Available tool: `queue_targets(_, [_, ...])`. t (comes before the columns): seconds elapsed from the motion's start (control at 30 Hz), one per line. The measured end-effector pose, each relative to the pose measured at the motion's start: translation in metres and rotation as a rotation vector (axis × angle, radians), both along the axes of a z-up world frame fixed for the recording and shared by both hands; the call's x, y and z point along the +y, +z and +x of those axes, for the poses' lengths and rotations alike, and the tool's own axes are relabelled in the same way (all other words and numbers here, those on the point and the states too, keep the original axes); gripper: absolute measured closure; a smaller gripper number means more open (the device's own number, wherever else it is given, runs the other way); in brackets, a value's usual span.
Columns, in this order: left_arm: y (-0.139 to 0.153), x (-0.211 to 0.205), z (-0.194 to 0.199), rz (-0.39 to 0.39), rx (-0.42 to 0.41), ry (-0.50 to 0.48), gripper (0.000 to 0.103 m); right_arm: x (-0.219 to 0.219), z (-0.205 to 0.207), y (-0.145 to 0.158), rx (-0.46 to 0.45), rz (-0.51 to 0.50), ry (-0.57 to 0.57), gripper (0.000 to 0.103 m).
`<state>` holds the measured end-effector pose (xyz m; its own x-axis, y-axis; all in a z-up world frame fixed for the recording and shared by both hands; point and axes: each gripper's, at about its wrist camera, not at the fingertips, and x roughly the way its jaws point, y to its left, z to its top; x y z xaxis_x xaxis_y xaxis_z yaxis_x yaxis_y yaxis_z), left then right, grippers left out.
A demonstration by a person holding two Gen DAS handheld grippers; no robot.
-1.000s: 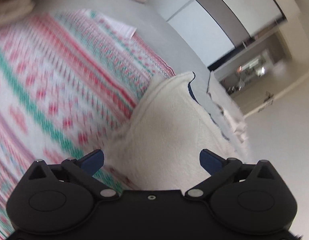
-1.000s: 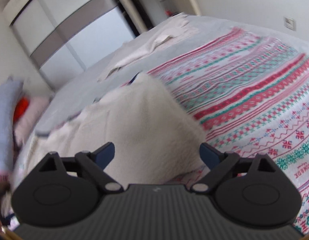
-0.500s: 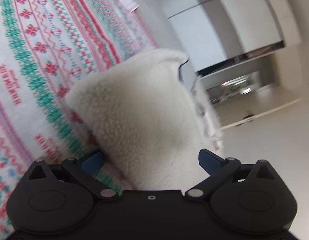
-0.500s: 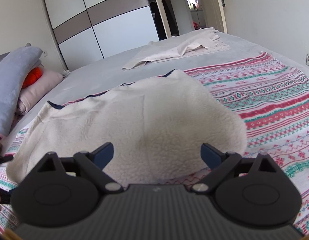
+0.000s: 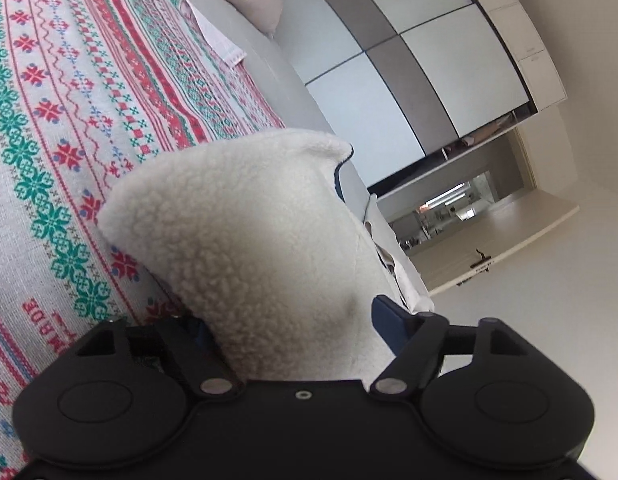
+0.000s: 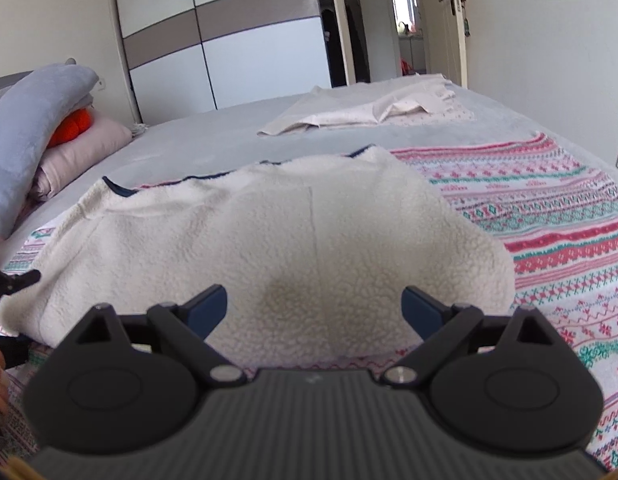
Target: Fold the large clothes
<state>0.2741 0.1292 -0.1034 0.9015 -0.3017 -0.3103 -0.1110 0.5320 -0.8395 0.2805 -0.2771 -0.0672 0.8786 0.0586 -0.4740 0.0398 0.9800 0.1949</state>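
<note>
A cream fleece garment (image 6: 277, 236) with a dark blue edge lies on the patterned red, green and white blanket (image 6: 557, 216) on the bed. My right gripper (image 6: 315, 306) is open, its fingers apart just above the garment's near edge. In the left wrist view the same fleece (image 5: 261, 232) fills the space between the fingers of my left gripper (image 5: 293, 320), which stand wide apart at its end; the left blue pad is mostly hidden by the fleece. The left gripper also shows at the left edge of the right wrist view (image 6: 13, 280).
A pale sheet (image 6: 373, 112) lies crumpled at the far side of the grey bed (image 6: 213, 140). Pillows, one grey (image 6: 33, 120), and an orange thing (image 6: 75, 122) are stacked at the left. A wardrobe (image 6: 237, 44) and an open door (image 6: 453, 24) stand behind.
Both cameras have settled from blur. The right view has levelled out over the garment. The left gripper has moved closer, and the fleece now reaches in between its fingers.
</note>
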Motion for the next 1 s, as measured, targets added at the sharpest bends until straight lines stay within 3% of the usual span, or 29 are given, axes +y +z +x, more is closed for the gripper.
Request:
queue_targets(0.07, [-0.002, -0.003, -0.001, 0.041, -0.018, 0.005, 0.034, 0.006, -0.001, 0.002, -0.012, 0.000, 0.021, 0.008])
queue_targets(0.13, [-0.004, -0.007, 0.000, 0.089, -0.020, 0.021, 0.049, 0.015, -0.001, 0.002, -0.021, 0.003, 0.039, 0.008])
queue_targets(0.23, [-0.008, -0.004, -0.001, 0.081, -0.027, 0.041, 0.059, 0.034, 0.002, 0.001, -0.046, 0.018, 0.095, 0.012])
queue_targets(0.3, [-0.005, -0.003, -0.004, 0.094, -0.034, 0.048, 0.063, 0.048, 0.005, 0.000, -0.073, 0.018, 0.150, 0.021])
queue_targets(0.4, [0.004, -0.009, -0.007, 0.172, -0.058, 0.052, 0.065, 0.065, 0.011, -0.003, -0.118, 0.019, 0.231, 0.044])
queue_targets(0.47, [0.011, -0.011, -0.008, 0.203, -0.080, 0.053, 0.066, 0.073, 0.021, -0.011, -0.099, 0.038, 0.276, 0.065])
queue_targets(0.5, [0.016, -0.013, -0.008, 0.218, -0.096, 0.051, 0.067, 0.076, 0.028, -0.017, -0.060, 0.043, 0.289, 0.068])
queue_targets(0.63, [0.042, -0.021, -0.009, 0.283, -0.191, 0.018, 0.071, 0.075, 0.046, -0.038, 0.028, 0.048, 0.310, 0.069])
queue_targets(0.77, [0.077, -0.042, -0.009, 0.335, -0.318, -0.042, 0.073, 0.059, 0.052, -0.042, 0.054, 0.154, 0.328, 0.070])
queue_targets(0.9, [0.108, -0.081, -0.007, 0.352, -0.442, -0.132, 0.074, 0.042, 0.058, -0.048, 0.073, 0.265, 0.327, 0.070])
queue_targets(1.0, [0.124, -0.125, -0.002, 0.414, -0.513, -0.240, 0.074, 0.032, 0.060, -0.051, 0.084, 0.340, 0.324, 0.071])
